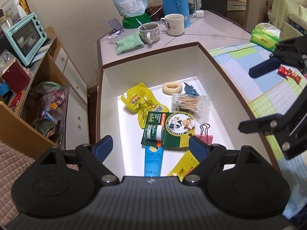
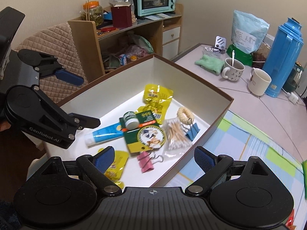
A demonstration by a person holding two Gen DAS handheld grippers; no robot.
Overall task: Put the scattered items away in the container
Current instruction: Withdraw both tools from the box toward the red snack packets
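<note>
Over the near rim of the box (image 1: 153, 57) hangs the left gripper (image 1: 151, 149), its blue pads spread wide with nothing between them. The box, white inside with a brown edge, sits on a checked cloth (image 1: 259, 88).

Inside it, going left to right in the left wrist view: a yellow snack pouch (image 1: 141, 99) lies at about ten o'clock from the box's middle. A blue tube (image 1: 152, 161) lies at six o'clock, partly under a green carded balm pack (image 1: 172, 132) that sits at the centre. At twelve o'clock rests a cream scrunchie (image 1: 171, 88), with a blue binder clip (image 1: 190, 90) just beside it. A bag of cotton swabs (image 1: 191, 103) lies at two o'clock, and a pink binder clip (image 1: 205, 136) at four. A second yellow pouch (image 1: 184, 166) shows at five o'clock.

Further right, the right gripper (image 2: 153, 160) hovers over the box's corner, likewise wide open and empty. A red sachet (image 1: 289, 73) lies on the cloth outside the box.
</note>
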